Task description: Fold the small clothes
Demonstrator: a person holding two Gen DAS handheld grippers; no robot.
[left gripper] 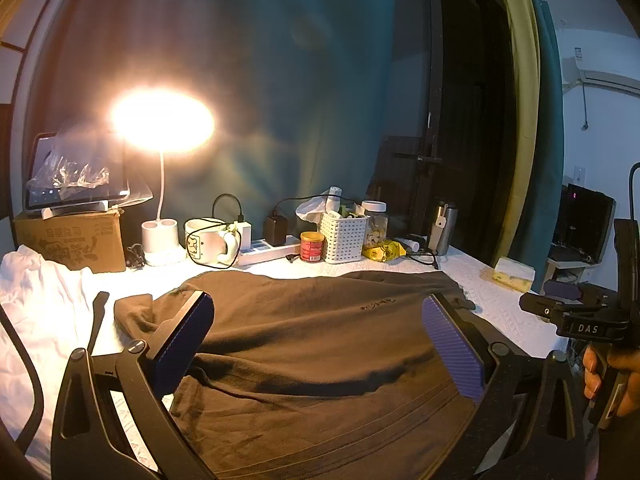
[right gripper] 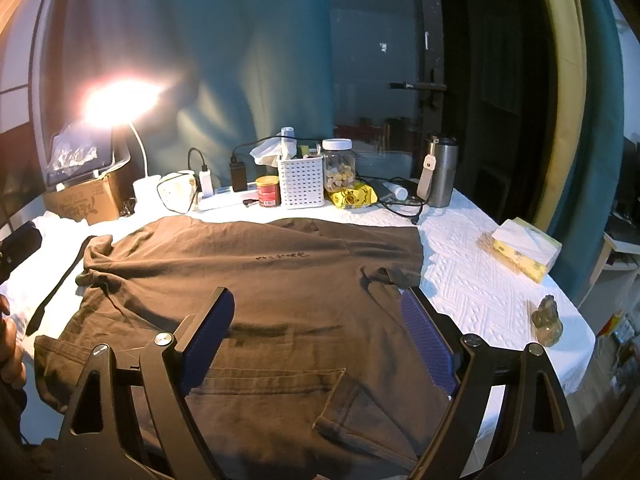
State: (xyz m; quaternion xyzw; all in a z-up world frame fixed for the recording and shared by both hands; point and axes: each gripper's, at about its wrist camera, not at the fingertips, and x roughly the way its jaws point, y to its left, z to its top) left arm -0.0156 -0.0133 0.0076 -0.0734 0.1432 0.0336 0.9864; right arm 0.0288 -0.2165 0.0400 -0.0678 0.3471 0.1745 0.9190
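Note:
A brown T-shirt (left gripper: pixel 320 340) (right gripper: pixel 248 280) lies spread on the white table cover, its small chest print facing up. Its hem corner is turned over at the front right in the right wrist view. My left gripper (left gripper: pixel 318 340) hovers open above the shirt's middle, blue pads wide apart with nothing between them. My right gripper (right gripper: pixel 318 336) is also open over the shirt's lower half, near the right sleeve (right gripper: pixel 390 278). The right gripper's body (left gripper: pixel 580 320) and a hand (left gripper: pixel 600 376) show at the right edge of the left wrist view.
Along the back stand a lit desk lamp (left gripper: pixel 162 120), cardboard box (left gripper: pixel 72 244) with a tablet, mug (left gripper: pixel 206 242), power strip (left gripper: pixel 264 250), red tin (right gripper: pixel 268 191), white basket (right gripper: pixel 300 184), jar (right gripper: pixel 339 166) and steel tumbler (right gripper: pixel 442 172). White cloth (left gripper: pixel 36 308) lies left; a tissue pack (right gripper: pixel 524 248) and figurine (right gripper: pixel 549 320) sit right.

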